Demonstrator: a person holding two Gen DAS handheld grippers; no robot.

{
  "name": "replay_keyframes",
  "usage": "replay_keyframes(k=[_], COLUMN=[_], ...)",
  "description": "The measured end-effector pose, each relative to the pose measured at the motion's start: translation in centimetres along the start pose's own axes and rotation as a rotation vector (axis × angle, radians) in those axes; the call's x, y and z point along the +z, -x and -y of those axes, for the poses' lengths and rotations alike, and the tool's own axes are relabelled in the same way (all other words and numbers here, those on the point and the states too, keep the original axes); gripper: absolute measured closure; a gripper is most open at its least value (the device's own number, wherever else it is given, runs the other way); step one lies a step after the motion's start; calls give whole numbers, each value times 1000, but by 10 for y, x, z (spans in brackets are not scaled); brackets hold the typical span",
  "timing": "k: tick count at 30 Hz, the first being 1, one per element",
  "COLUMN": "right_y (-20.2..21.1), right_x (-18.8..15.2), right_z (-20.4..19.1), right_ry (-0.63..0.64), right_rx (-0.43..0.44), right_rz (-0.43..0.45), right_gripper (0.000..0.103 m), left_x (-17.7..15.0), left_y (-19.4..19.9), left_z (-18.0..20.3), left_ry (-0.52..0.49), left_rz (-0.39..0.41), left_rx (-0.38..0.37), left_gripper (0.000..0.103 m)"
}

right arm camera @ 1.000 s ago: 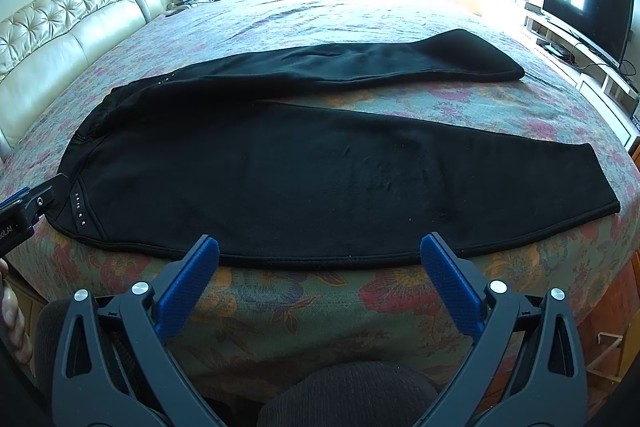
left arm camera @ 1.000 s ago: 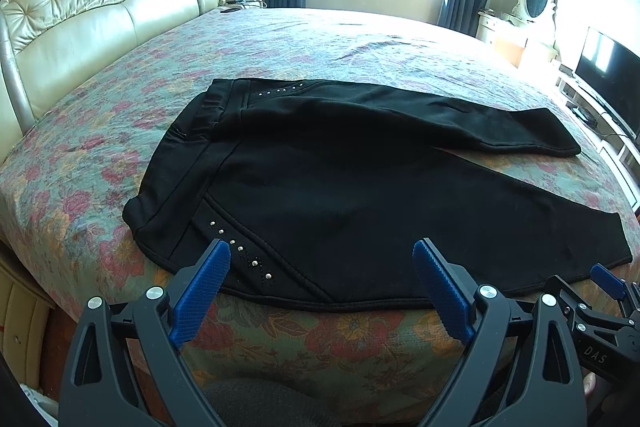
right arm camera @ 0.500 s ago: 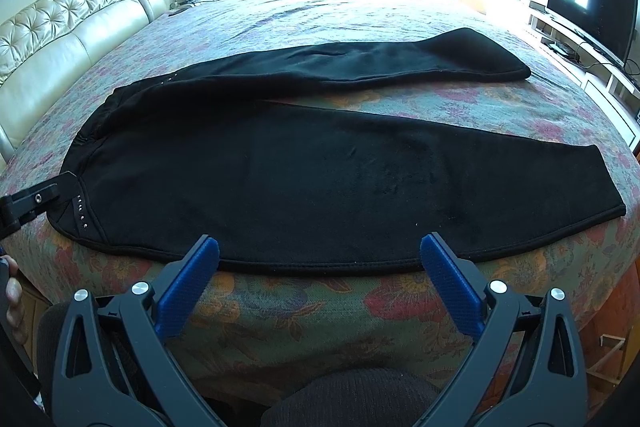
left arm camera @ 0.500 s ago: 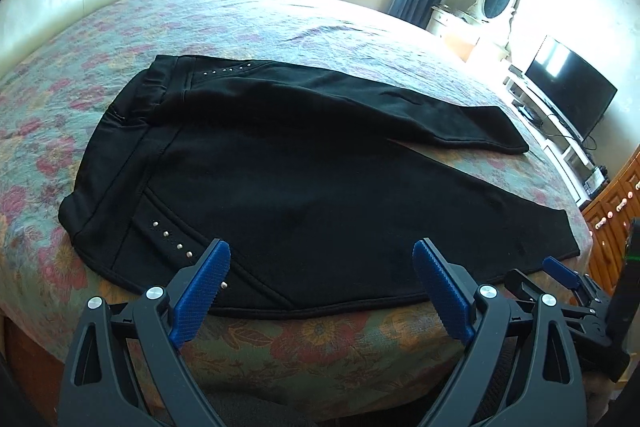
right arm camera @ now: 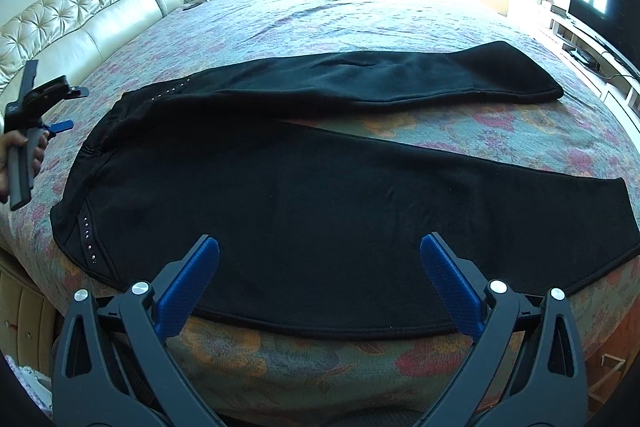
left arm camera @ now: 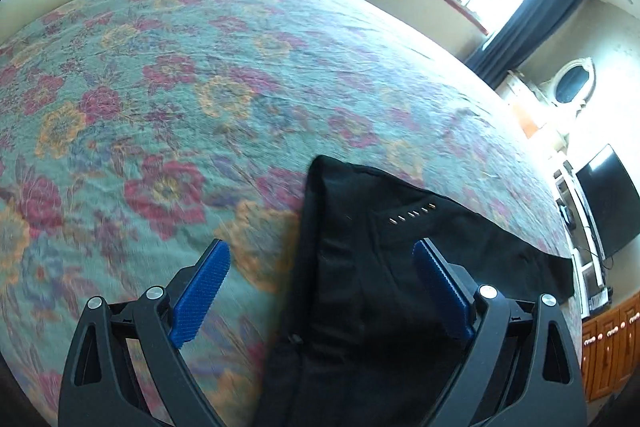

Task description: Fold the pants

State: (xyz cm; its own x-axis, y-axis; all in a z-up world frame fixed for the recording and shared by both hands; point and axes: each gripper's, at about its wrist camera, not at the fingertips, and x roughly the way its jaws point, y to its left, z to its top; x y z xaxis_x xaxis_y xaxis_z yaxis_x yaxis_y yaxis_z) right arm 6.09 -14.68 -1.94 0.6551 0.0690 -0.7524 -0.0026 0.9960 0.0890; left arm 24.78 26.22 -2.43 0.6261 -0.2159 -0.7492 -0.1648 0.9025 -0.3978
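My left gripper (left arm camera: 320,291) is spread wide over the waistband, I judge so as to pinch it for the first fold. My right gripper (right arm camera: 320,279) gapes empty above the near leg's hem edge. The pants (right arm camera: 320,195) lie flat on the bed (right arm camera: 360,11): black, legs splayed rightward, studs at the pockets.

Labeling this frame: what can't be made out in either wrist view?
- Left wrist view: the pants run off the bottom edge behind the left gripper; near bedspread is motion-blurred.
- Right wrist view: the left gripper's fingers are too small at the edge to judge; right gripper hides the hem.
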Motion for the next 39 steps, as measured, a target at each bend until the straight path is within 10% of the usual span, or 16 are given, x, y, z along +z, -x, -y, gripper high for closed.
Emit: replay_keyframes(k=[6, 14, 21, 27, 30, 39], right_y=[-15, -43, -59, -63, -64, -132], right_x=[16, 21, 16, 22, 38, 203], right_z=[-12, -17, -22, -19, -13, 27], right_ry=[38, 59, 65, 59, 72, 340], right_rx=[21, 13, 31, 54, 98, 273], right_rz=[-13, -52, -80, -85, -80, -51], right_gripper=[2, 2, 2, 2, 2, 2], left_x=[33, 45, 49, 46, 41, 34], left_y=[-85, -109, -117, -111, -111, -120], left_z=[-15, 11, -15, 12, 33, 52], left_ry=[-80, -186, -38, -191, -295, -403], left_rz=[-149, -200, -219, -200, -189, -244], left_rx=[6, -238, -342, -262, -222, -256], left_gripper=[11, 11, 11, 12, 65, 77])
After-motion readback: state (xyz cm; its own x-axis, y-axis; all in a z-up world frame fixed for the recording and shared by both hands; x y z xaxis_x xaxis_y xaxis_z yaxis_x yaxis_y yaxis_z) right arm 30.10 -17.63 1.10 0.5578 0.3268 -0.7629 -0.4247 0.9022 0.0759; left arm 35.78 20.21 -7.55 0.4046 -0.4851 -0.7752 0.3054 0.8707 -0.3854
